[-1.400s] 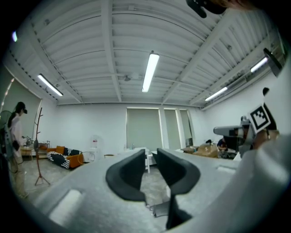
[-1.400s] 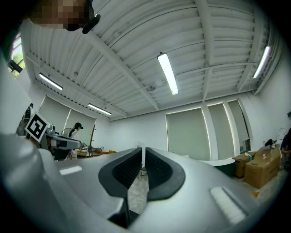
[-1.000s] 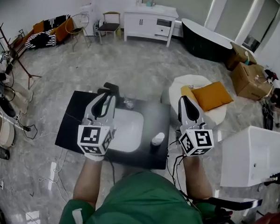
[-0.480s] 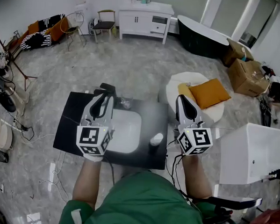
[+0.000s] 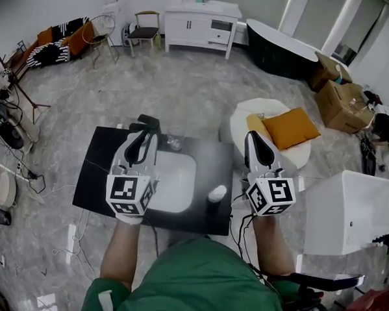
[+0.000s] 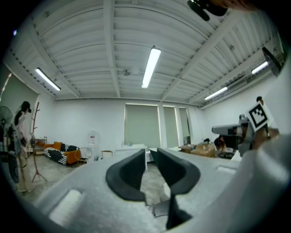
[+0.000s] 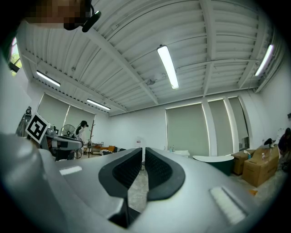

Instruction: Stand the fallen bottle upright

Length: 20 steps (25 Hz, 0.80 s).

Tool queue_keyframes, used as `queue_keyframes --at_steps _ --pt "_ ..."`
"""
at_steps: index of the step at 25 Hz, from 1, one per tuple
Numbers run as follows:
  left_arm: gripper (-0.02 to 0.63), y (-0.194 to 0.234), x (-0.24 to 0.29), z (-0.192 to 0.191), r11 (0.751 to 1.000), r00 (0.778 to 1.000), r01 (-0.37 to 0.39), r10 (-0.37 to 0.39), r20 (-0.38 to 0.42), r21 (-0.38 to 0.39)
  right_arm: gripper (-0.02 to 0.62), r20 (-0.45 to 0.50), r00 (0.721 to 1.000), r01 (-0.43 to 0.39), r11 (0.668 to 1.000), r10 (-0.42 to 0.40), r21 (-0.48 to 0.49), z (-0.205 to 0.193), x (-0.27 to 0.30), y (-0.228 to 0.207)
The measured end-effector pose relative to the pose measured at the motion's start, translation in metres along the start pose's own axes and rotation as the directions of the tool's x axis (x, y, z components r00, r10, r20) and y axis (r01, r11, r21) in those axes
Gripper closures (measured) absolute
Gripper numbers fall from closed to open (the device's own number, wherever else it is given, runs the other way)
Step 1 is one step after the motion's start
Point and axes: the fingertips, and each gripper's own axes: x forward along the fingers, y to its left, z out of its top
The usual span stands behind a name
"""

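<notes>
Bottle, dark-bodied with white cap, one only, sat on the black rectangular countertop at the front right corner of the single white sink basin, cap uppermost, seemingly upright; no label legible. One black faucet stood at the back. Two grippers, each carrying a cube with black-and-white square markers, no text. Left gripper hovered over the basin's left edge, jaws nearly together, nothing between them. Right gripper hung just off the countertop's right side, jaws closed, empty, apart from the bottle.
</notes>
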Motion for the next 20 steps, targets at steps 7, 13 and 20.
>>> queue_keyframes --at_steps 7,13,20 --pt "0.528 -0.006 0.005 -0.006 1.000 1.000 0.005 -0.005 -0.013 0.003 0.584 -0.010 1.000 -0.004 1.000 0.004 0.006 -0.007 0.001 -0.004" --pt "0.528 -0.015 0.009 -0.013 1.000 1.000 -0.001 0.001 -0.030 0.003 0.584 -0.015 1.000 -0.012 1.000 0.012 0.019 -0.013 0.000 -0.012" --pt "0.528 -0.029 0.015 -0.020 1.000 0.999 -0.004 0.005 -0.042 0.009 0.584 -0.023 1.000 -0.021 0.999 0.021 0.036 -0.022 -0.002 -0.024"
